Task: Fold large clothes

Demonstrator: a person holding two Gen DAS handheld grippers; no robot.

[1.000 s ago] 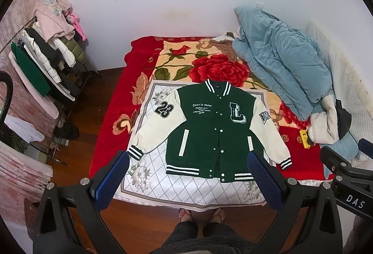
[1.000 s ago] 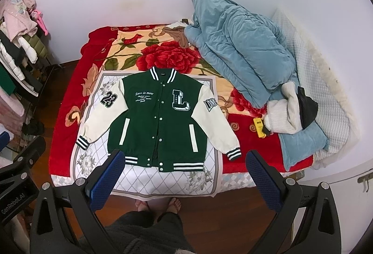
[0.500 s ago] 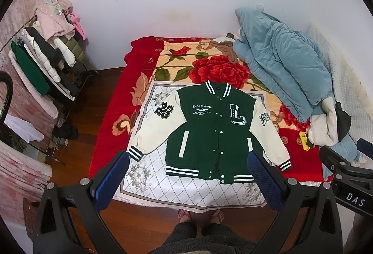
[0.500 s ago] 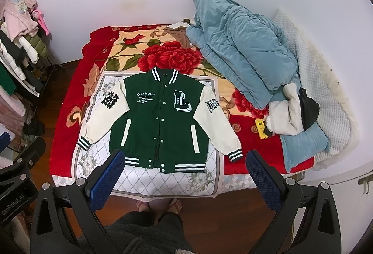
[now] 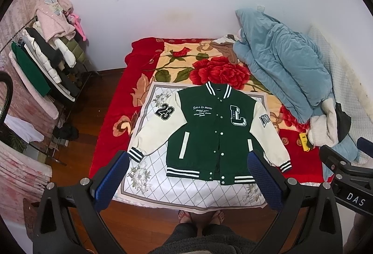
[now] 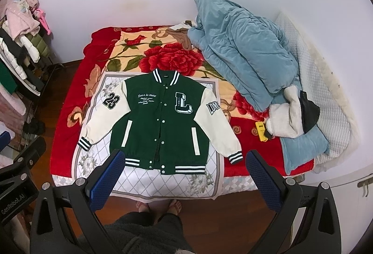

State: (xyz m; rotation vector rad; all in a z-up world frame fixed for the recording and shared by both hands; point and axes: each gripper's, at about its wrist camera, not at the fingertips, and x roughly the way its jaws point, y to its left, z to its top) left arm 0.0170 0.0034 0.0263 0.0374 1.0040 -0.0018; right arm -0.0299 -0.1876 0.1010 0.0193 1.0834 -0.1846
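Spread flat and face up on a white diamond-patterned cloth (image 5: 186, 193) at the foot of the bed (image 5: 109, 137): green varsity jacket (image 5: 211, 135) with cream sleeves, snapped shut down the front, collar toward the wall, hem toward the floor. Angled outward and down from the jacket body, both sleeves, striped cuffs resting on the cloth. On one sleeve a "23" patch, on the chest a large "L" and the script "Less is more".

Held high above the jacket's hem, touching nothing: left tool (image 5: 187, 180), blue-padded fingers (image 5: 112, 180) spread wide, nothing between them. Likewise raised over the hem and apart from the fabric: right tool (image 6: 181, 180), fingers (image 6: 262, 180) wide, nothing gripped. At the right edge of the left view, part of the right tool's body; at the left edge of the right view, part of the left one.

Beyond the jacket's collar, a red rose-print blanket (image 6: 172, 58) covering the bed. To the right of the jacket, a heaped blue quilt (image 6: 244, 60), and below it a white fleece garment (image 6: 286, 121) with a dark item on top. Just beside the fleece, on the blanket, a small yellow object (image 6: 261, 131). Far left of the jacket, a clothes rack (image 5: 44, 67) loaded with garments. Below the hem, on the wooden floor (image 5: 139, 226), bare feet in sandals (image 5: 200, 216).
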